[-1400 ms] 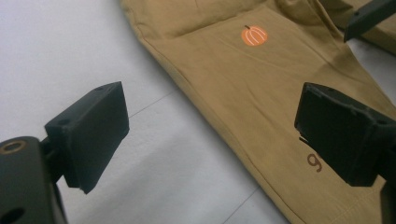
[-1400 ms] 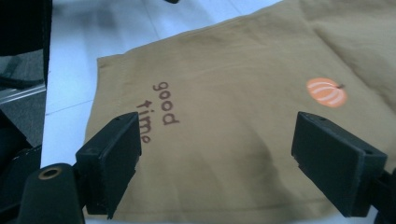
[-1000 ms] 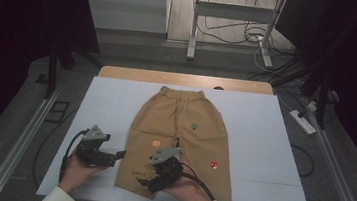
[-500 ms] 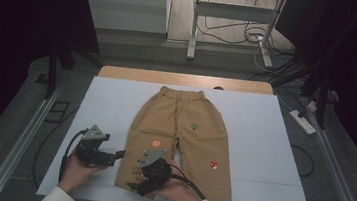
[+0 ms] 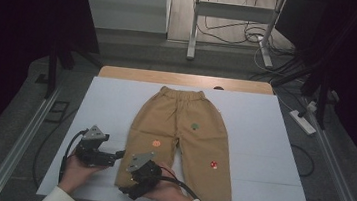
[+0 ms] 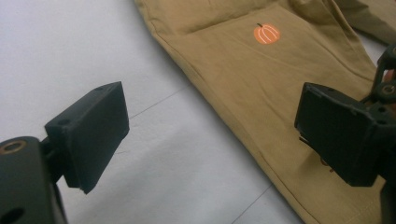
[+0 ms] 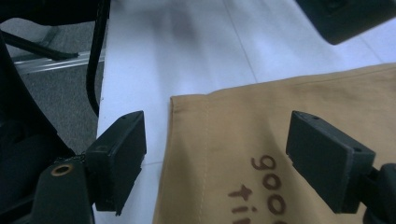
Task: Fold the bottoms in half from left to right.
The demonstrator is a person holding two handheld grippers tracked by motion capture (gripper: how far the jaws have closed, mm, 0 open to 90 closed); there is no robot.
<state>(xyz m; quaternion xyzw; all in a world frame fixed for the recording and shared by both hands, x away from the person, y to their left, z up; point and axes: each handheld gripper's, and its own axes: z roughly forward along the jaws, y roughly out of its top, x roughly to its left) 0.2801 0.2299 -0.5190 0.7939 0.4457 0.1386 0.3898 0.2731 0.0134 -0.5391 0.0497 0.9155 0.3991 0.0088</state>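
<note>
Right hand-held gripper (image 5: 129, 192) sits low over the near hem of the trousers (image 5: 178, 130), pointing toward the near-left corner of that leg; jaws wide, have just been closing slightly, nothing clamped, though the hem corner lies between them in the right gripper view. Left hand-held gripper (image 5: 113, 154) is held at the tabletop (image 5: 263, 139) just left of the same leg, pointing right; jaws wide apart, holding nothing.

Trousers lie flat mid-tabletop, waistband far, legs toward us.

Left gripper view gives us the leg's outer seam and the orange pumpkin patch (image 6: 266, 34) up close, with part of the right hand-held gripper behind its right jaw. Right gripper view adds dark lettering (image 7: 261, 186) on the fabric, which we can't make out from the high view.

Lettering is cut off at the frame edge, unreadable. The right hand covers part of the hem in the high view.
</note>
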